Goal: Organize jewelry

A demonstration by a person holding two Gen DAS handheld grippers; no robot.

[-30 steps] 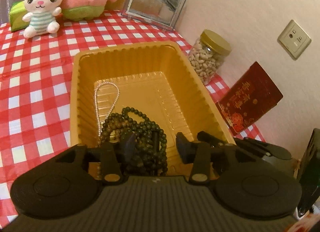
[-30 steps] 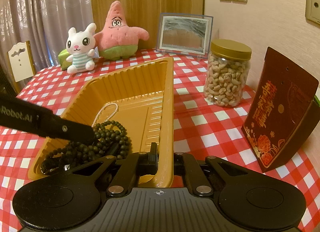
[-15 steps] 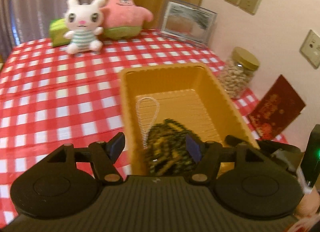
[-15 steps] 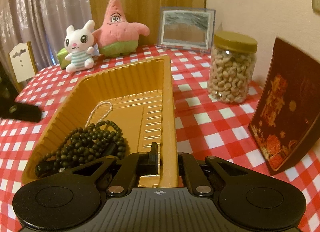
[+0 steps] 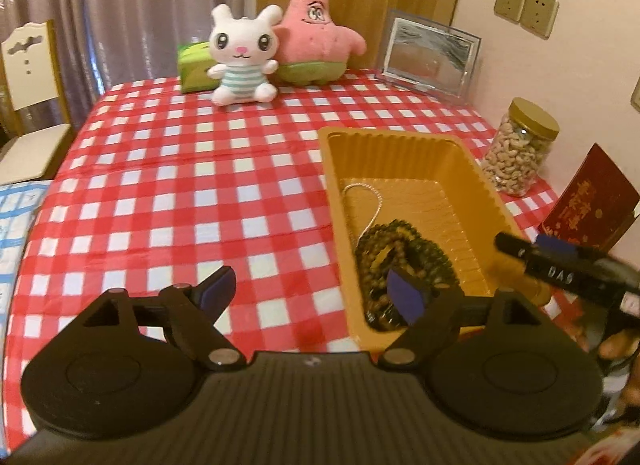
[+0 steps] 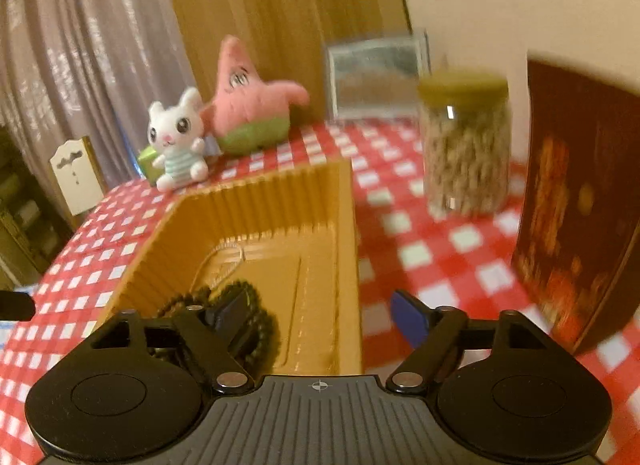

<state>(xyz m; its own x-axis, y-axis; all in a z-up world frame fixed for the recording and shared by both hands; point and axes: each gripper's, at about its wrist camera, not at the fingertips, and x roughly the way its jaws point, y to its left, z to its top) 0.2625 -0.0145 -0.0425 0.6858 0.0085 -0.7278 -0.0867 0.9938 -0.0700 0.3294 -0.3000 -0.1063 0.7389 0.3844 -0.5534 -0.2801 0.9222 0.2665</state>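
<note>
Both claws have let go — left claw (image 5: 316,292) and right claw (image 6: 320,311) opening wide, empty, by the gold tray (image 5: 472,169).

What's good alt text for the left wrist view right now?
The left gripper, jaws opening with nothing between them, hangs over a red-checked tablecloth beside a gold tray holding dark beads and a thin pale chain. Two plush toys, a picture frame and a nut jar stand behind.
</note>
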